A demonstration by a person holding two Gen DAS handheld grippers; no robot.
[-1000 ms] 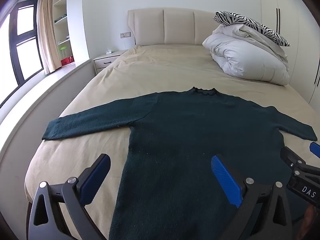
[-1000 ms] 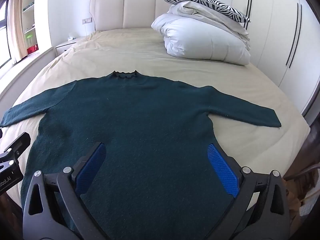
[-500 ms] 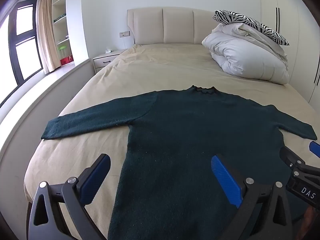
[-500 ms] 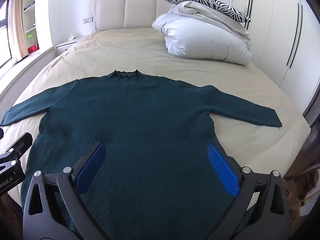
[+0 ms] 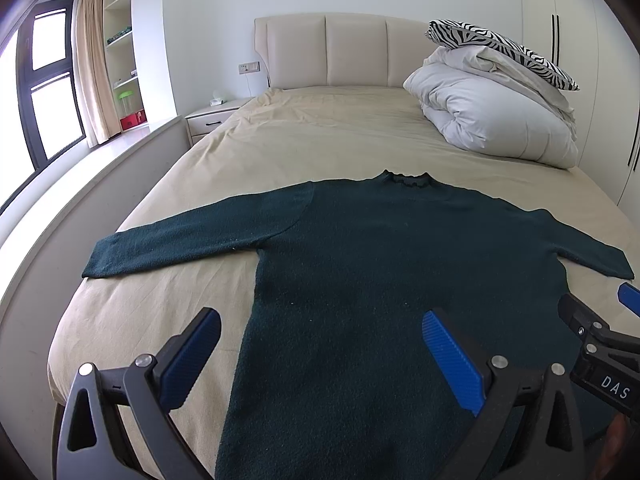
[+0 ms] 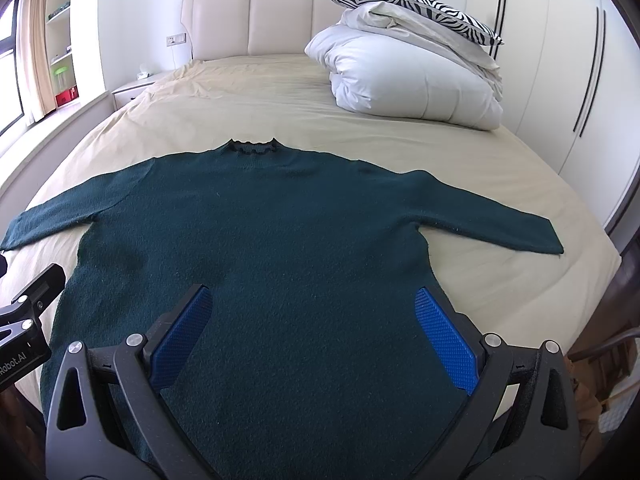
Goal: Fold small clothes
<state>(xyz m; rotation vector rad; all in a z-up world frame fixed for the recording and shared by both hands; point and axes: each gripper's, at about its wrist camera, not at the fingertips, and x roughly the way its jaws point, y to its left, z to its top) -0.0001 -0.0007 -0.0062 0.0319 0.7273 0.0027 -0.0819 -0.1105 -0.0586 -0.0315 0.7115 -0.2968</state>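
Sweater (image 6: 288, 248) flat, seemingly beneath both tongs

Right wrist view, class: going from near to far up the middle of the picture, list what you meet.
Right gripper → dark green sweater → sweater's neckline → bare beige bedsheet → padded headboard.

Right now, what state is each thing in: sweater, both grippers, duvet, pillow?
sweater: unfolded, flat on the bed, sleeves spread
left gripper: open, empty
right gripper: open, empty
duvet: folded, near headboard
zebra pillow: on top of duvet
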